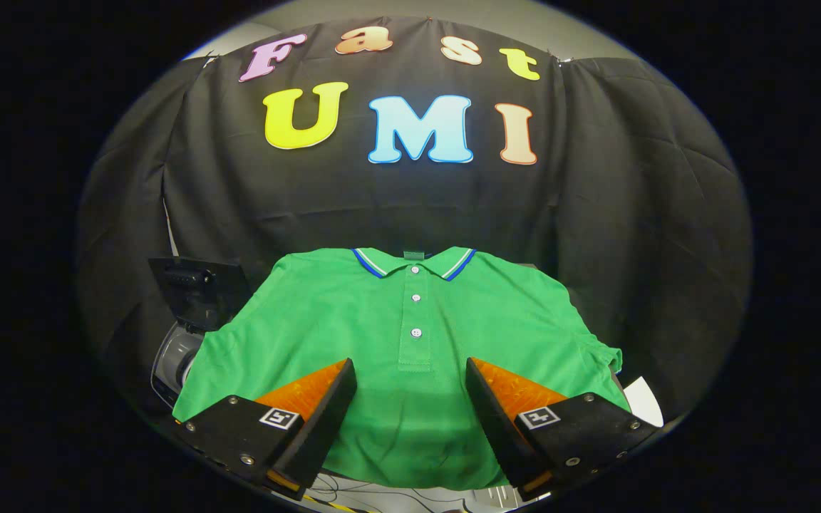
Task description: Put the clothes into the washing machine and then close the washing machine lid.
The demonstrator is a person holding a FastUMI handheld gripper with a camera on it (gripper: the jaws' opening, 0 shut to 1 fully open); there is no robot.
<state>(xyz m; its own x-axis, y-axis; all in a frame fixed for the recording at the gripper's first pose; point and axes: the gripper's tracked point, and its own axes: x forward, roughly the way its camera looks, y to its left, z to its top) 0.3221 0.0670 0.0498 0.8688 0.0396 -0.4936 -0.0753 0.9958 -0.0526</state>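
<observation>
Gripper view looks down along the two fingers at a green polo shirt (410, 342) spread flat, front up, collar at the far side against the booth's black cloth wall and hem at the near side, just under the fingers. The gripper (410, 377) is spread wide and holds nothing; the shirt's button placket runs straight through the gap between the fingers, and the fingertips hang over the lower chest of the shirt, though I cannot tell whether they touch the fabric. What carries the shirt is hidden beneath it. To the left, partly under the shirt's sleeve, sits the washing machine (179, 356), with a dark lid (200, 288) standing raised behind its opening, so the drum looks ready to take the load. By my reading the task is at its first step: the shirt is not yet picked up. The next move calls for lowering the fingers onto the cloth near the middle, pinching a good fold so the shirt bunches instead of slipping, then carrying it left to the opening. A shallow pinch risks dropping a trailing sleeve outside the drum.
</observation>
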